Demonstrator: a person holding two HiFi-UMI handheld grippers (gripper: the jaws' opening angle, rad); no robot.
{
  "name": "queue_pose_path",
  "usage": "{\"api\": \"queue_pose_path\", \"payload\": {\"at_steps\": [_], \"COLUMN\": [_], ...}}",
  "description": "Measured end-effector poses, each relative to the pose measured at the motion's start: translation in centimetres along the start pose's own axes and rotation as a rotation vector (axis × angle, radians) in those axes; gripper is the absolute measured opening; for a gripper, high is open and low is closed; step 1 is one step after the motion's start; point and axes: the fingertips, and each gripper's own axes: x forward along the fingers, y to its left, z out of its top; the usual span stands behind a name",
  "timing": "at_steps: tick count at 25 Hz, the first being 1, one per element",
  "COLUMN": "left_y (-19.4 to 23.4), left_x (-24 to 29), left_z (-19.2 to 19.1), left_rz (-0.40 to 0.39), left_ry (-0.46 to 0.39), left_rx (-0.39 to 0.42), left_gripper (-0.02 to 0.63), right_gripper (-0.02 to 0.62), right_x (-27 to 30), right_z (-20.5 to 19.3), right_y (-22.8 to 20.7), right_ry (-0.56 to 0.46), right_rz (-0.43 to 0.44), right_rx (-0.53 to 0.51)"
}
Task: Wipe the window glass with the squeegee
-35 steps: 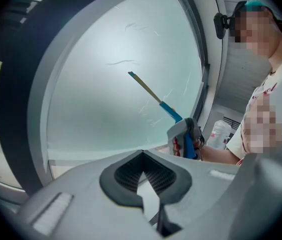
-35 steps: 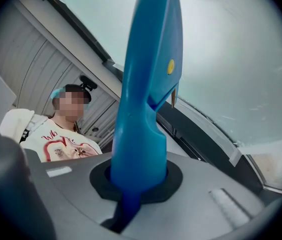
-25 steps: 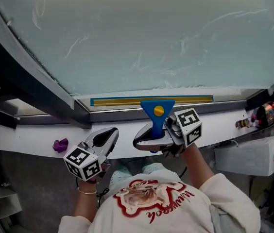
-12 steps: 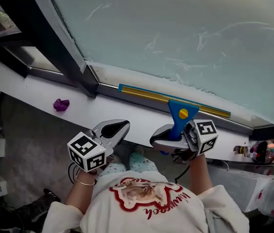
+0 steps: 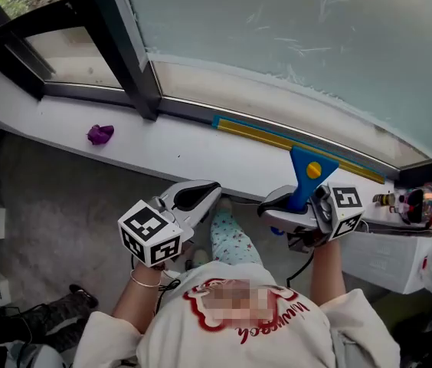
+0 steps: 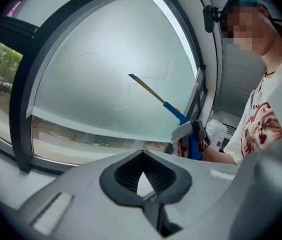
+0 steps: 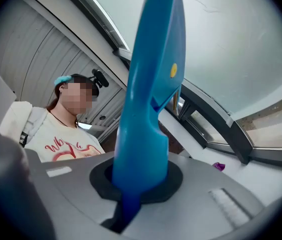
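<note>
The squeegee has a blue handle point(image 5: 306, 176) and a long blue and yellow blade point(image 5: 292, 146). The blade lies along the bottom edge of the window glass point(image 5: 292, 21), just above the white sill point(image 5: 162, 148). My right gripper point(image 5: 289, 209) is shut on the handle point(image 7: 148, 109), which rises from between its jaws point(image 7: 136, 184). My left gripper point(image 5: 197, 196) hovers below the sill to the left, shut with nothing in it point(image 6: 141, 184). From the left gripper view the squeegee point(image 6: 153, 91) and the right gripper point(image 6: 193, 136) show against the glass.
A dark window post point(image 5: 124, 44) splits the glass at left. A small purple thing point(image 5: 100, 134) lies on the sill. Small bottles point(image 5: 419, 202) and a white bag point(image 5: 384, 259) sit at the right. Grey floor point(image 5: 55, 228) lies below, with the person's own legs between the grippers.
The head view has swung left and down, so the window now runs slanted across the top. The squeegee blade stays at the bottom edge of the glass and the right gripper keeps its hold.
</note>
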Motion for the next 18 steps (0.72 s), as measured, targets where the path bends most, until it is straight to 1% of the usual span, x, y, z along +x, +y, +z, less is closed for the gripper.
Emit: {"api": "queue_pose_path", "payload": {"at_steps": [4, 6, 9, 11, 13, 16, 18], "left_y": [-4.0, -6.3, -9.7, -11.2, -12.8, -15.0, -16.6], "left_x": [-4.5, -6.3, -7.6, -8.0, -8.3, -8.4, -8.3], "left_z": [-3.7, -4.1, -3.5, -3.5, -3.4, -3.7, -4.2], "left_rz": [-0.012, -0.037, -0.083, -0.083, -0.087, -0.098, -0.114], "left_ry": [0.022, 0.036, 0.055, 0.068, 0.060, 0.041, 0.040], "left_rx": [-0.001, 0.019, 0.116, 0.175, 0.205, 0.200, 0.185], "left_gripper": [0.001, 0.001, 0.001, 0.001, 0.001, 0.001, 0.001], "right_gripper": [0.032, 0.034, 0.032, 0.032, 0.031, 0.029, 0.029], "right_x": [1.4, 2.3, 3.1, 3.4, 3.5, 3.3, 2.9], "right_z": [-4.1, -5.4, -5.8, -5.6, -5.4, -5.6, -6.0], "right_y": [5.4, 7.7, 11.3, 13.5, 15.3, 17.3, 18.2], "right_ry": [-0.050, -0.071, -0.089, -0.090, -0.079, -0.060, -0.067], "right_rz": [-0.031, -0.046, -0.052, -0.065, -0.078, -0.086, -0.090], "right_rx": [0.003, -0.009, -0.048, -0.068, -0.082, -0.097, -0.091]}}
